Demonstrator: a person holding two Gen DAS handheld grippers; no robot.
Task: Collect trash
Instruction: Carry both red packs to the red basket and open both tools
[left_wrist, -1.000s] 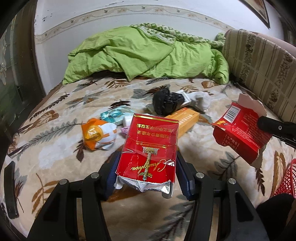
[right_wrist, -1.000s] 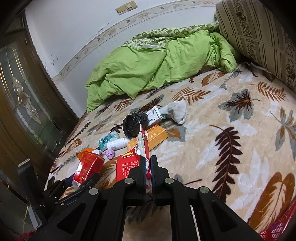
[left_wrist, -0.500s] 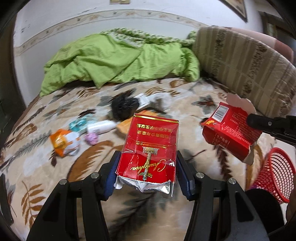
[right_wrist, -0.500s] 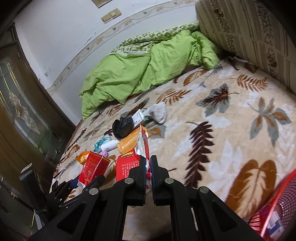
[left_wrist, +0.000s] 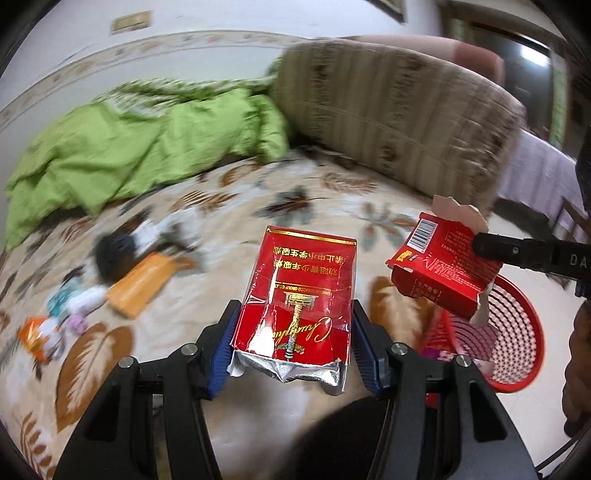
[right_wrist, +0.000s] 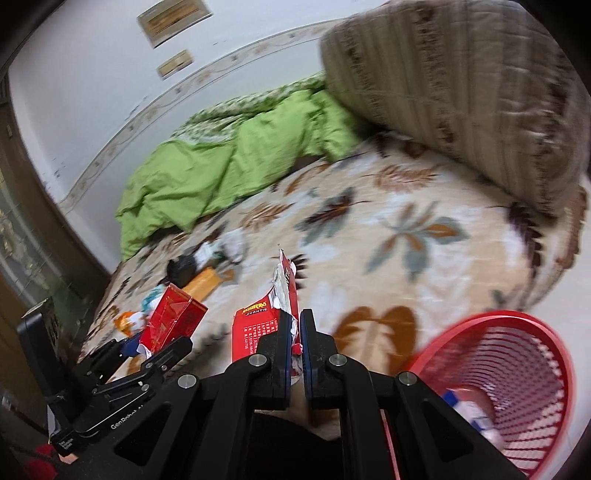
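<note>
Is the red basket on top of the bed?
No, the red basket stands on the pale floor beside the bed, below its edge.

Left gripper (left_wrist: 293, 345) jaws clamp a red cigarette pack (left_wrist: 299, 295).

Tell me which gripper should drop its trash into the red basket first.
Right. In the left wrist view the right gripper holds the torn red box partly over the red basket. The left gripper, clamping the red cigarette pack, sits farther from it.
</note>
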